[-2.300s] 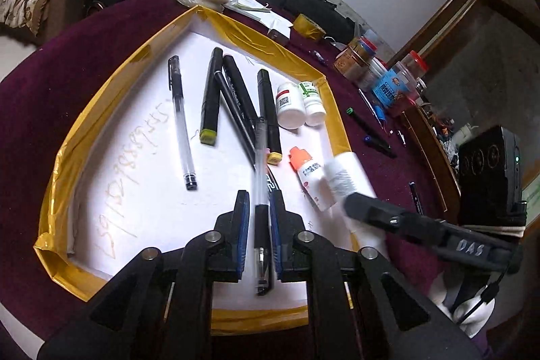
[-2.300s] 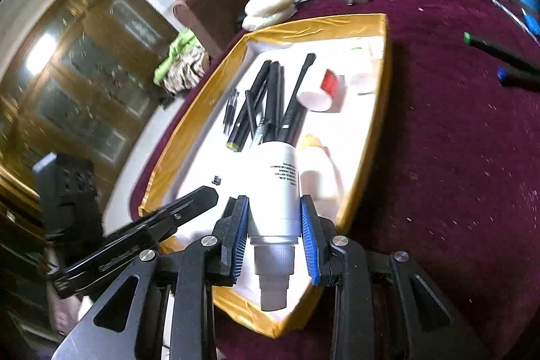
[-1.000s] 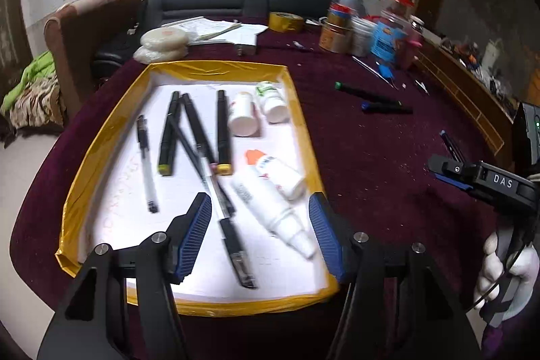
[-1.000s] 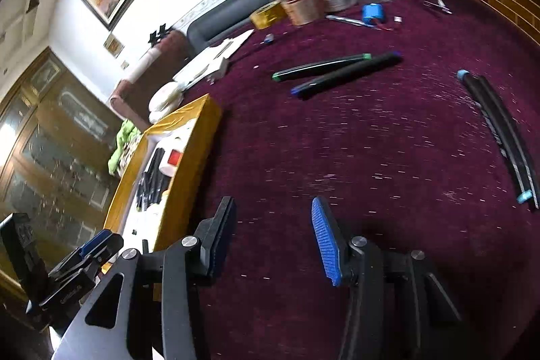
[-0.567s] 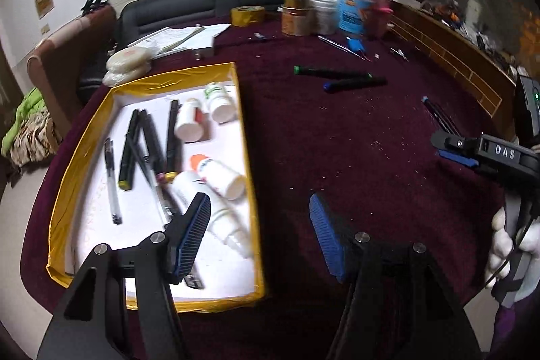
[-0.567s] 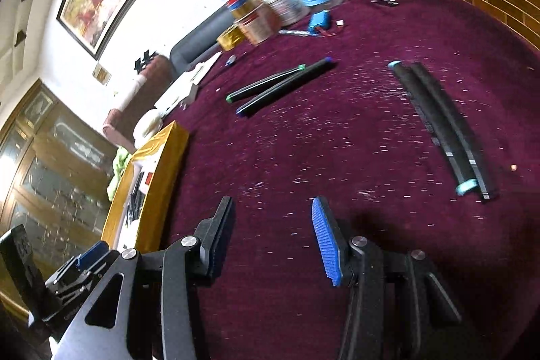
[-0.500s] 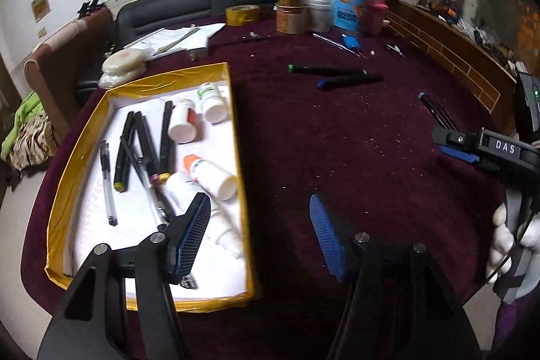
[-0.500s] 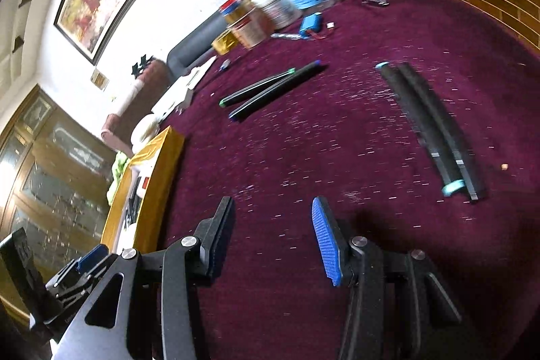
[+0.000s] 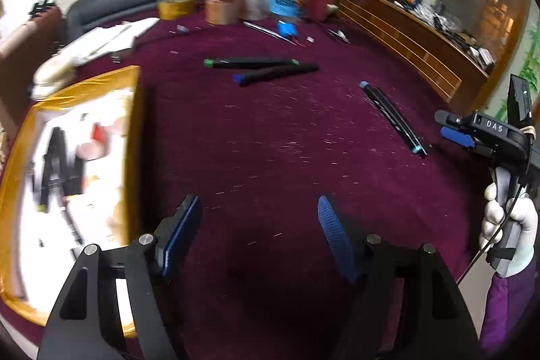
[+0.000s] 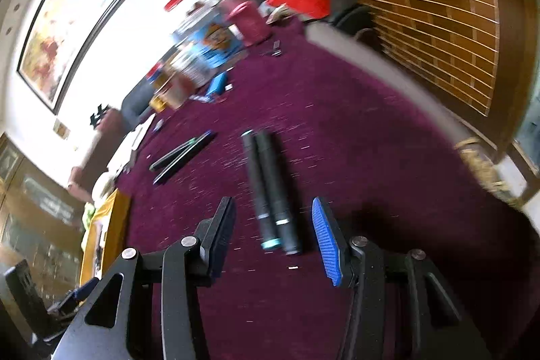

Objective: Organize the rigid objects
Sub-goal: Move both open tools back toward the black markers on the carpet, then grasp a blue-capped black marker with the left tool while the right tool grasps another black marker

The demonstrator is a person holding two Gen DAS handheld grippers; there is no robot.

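Observation:
Two black markers with teal ends lie side by side on the maroon tablecloth, between and just ahead of my open right gripper; they also show in the left wrist view. A green-tipped marker and a blue-tipped marker lie farther out; the right wrist view shows them too. The yellow-rimmed tray at left holds pens and small bottles, blurred. My left gripper is open and empty over bare cloth. The right gripper's body shows at far right.
Jars, tins and a tape roll stand at the table's far edge. Papers lie at the back left. A wooden slatted cabinet runs along the right side. A sofa stands behind the table.
Both grippers let go of their items in the tray and opened, then swung right away from it. The right gripper now straddles the two teal-ended markers; the left hovers over bare cloth.

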